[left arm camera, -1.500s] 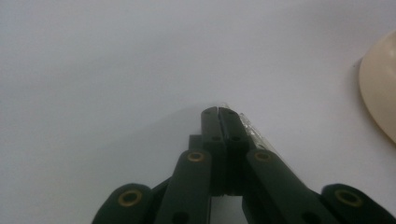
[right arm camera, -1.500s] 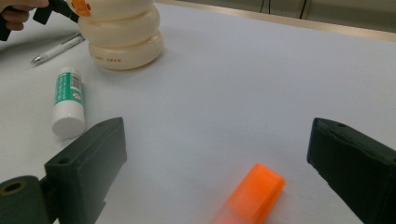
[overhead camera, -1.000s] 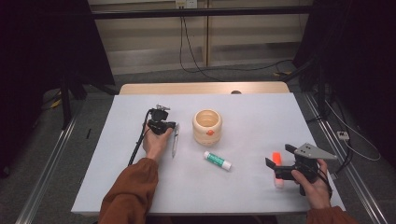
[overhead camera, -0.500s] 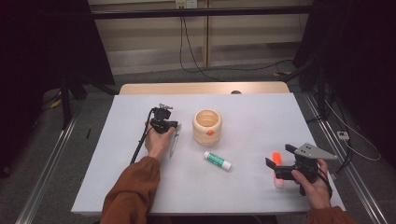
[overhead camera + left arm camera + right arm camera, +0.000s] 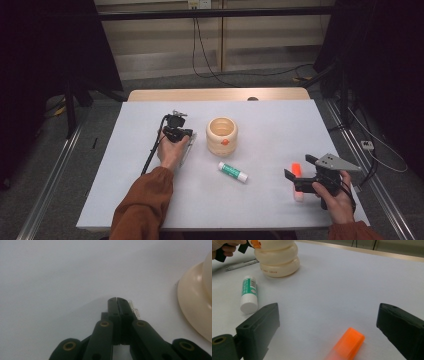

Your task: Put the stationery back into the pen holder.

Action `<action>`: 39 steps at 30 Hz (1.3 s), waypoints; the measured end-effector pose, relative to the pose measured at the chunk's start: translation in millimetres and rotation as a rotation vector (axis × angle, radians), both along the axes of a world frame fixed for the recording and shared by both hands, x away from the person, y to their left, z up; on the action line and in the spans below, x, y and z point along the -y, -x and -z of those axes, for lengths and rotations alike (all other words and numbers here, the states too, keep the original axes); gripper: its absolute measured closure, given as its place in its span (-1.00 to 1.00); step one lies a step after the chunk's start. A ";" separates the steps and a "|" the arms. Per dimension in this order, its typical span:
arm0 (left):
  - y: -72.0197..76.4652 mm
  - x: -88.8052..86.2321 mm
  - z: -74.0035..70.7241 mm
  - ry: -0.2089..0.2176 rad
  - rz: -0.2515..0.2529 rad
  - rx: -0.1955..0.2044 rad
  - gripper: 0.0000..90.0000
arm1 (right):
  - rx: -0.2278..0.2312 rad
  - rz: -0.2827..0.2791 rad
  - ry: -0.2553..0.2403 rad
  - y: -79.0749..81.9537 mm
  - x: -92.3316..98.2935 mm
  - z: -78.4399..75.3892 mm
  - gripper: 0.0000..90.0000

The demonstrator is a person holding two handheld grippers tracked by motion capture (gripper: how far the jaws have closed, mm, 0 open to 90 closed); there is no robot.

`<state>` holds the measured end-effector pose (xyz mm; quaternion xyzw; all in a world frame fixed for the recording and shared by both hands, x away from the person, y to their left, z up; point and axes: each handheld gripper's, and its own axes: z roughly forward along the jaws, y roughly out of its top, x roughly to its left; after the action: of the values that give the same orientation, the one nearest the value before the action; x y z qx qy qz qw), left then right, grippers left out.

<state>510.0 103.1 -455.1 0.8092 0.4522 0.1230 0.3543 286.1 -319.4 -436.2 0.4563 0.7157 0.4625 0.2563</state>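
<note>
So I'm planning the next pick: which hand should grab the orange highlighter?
Right. The right gripper stands open with the orange highlighter lying between its jaws, while the left gripper is shut beside the cream holder.

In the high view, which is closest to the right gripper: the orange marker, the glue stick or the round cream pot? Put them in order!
From the right gripper:
1. Orange marker, right at its open jaws, near the table's right edge.
2. Glue stick, lying toward the middle of the table.
3. Cream pot, farther back, beside the left gripper.
</note>
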 end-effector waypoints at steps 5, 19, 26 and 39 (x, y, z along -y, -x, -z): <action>-0.9 -2.7 -0.8 0.004 -0.015 0.000 0.88 | 0.000 0.002 -0.001 0.1 0.1 -0.1 -0.90; 15.5 -36.7 -34.0 0.070 -0.061 0.053 -0.42 | 0.002 0.003 0.000 0.6 0.5 -0.3 -0.90; 32.7 -49.2 -44.2 0.076 -0.037 0.027 -0.81 | 0.002 0.003 0.001 0.5 0.3 -0.3 -0.91; 72.9 -64.1 -51.4 0.049 -0.028 0.028 -0.87 | 0.002 0.004 0.002 0.6 0.2 -0.4 -0.90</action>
<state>437.1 167.3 -403.7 0.7920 0.4614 0.1283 0.3787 285.5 -319.6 -435.8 0.4570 0.7150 0.4619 0.2581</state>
